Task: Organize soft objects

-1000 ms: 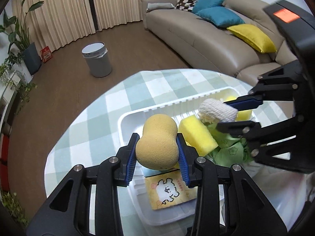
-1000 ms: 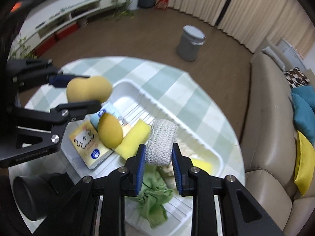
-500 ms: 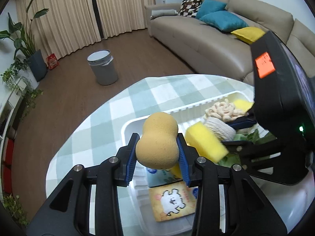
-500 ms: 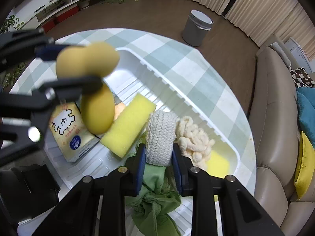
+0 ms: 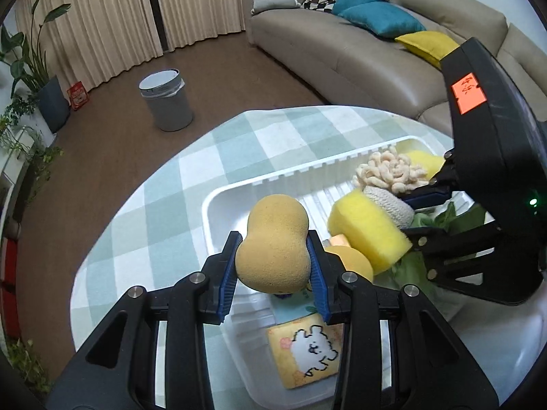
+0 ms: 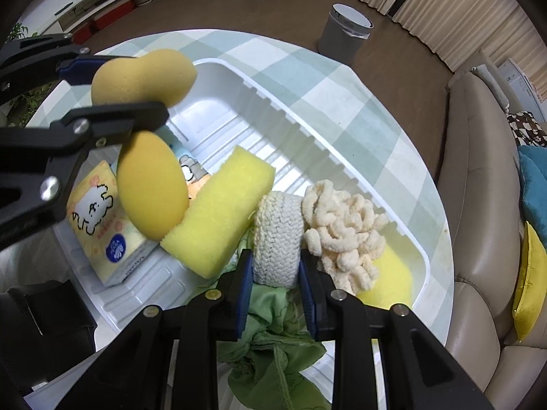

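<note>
My left gripper (image 5: 275, 275) is shut on a tan peanut-shaped sponge (image 5: 273, 242), held above the left end of the white tray (image 5: 218, 201); that sponge also shows in the right wrist view (image 6: 143, 78). My right gripper (image 6: 277, 276) is shut on a white knitted roll (image 6: 278, 242), low in the tray between a yellow block sponge (image 6: 222, 215) and a cream noodle-like scrubber (image 6: 342, 229). An orange oval sponge (image 6: 150, 188), a tissue pack (image 6: 99, 218) and a green cloth (image 6: 273, 348) lie in the tray.
The tray sits on a round table with a green checked cloth (image 5: 164, 198). A grey bin (image 5: 165, 99) stands on the wood floor beyond. A beige sofa (image 5: 342, 54) with cushions is at the right. A flat yellow sponge (image 6: 393, 273) lies at the tray's right end.
My right gripper has moved down into the tray with the knitted roll, now beside the scrubber. The left gripper has held the tan sponge almost still.
</note>
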A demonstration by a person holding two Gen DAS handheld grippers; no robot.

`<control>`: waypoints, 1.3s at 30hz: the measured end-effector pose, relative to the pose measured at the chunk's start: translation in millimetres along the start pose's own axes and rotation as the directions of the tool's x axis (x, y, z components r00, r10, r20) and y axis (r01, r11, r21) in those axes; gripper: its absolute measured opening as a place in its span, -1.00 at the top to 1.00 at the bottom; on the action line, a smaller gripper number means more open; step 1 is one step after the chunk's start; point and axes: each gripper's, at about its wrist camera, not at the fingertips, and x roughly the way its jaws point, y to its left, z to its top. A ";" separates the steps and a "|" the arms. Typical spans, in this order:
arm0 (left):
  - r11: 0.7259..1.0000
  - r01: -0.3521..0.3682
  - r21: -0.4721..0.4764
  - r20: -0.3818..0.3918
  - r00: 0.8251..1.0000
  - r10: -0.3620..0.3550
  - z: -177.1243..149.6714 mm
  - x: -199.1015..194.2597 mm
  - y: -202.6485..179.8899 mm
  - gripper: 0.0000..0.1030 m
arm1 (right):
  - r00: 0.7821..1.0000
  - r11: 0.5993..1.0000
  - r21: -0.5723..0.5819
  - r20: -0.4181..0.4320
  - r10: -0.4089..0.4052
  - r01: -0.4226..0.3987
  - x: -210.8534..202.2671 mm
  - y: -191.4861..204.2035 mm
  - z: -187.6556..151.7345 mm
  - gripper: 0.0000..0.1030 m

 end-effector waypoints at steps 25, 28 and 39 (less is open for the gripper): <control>0.993 -0.058 -0.100 -0.065 0.997 0.052 -14.4 6.5 21.8 -0.92 | 0.999 0.997 0.068 0.035 -0.032 0.029 -13.0 -6.1 -3.5 -0.11; 0.988 -0.075 -0.134 -0.039 0.997 0.071 -15.5 -5.5 30.2 -1.00 | 0.998 0.995 0.086 0.047 -0.049 0.045 -21.0 -11.2 -6.5 -0.52; 0.985 -0.076 -0.152 0.105 0.990 0.093 -10.4 -64.7 24.6 -1.00 | 0.986 0.991 0.090 0.125 -0.111 0.100 -73.5 -6.2 -11.3 -1.00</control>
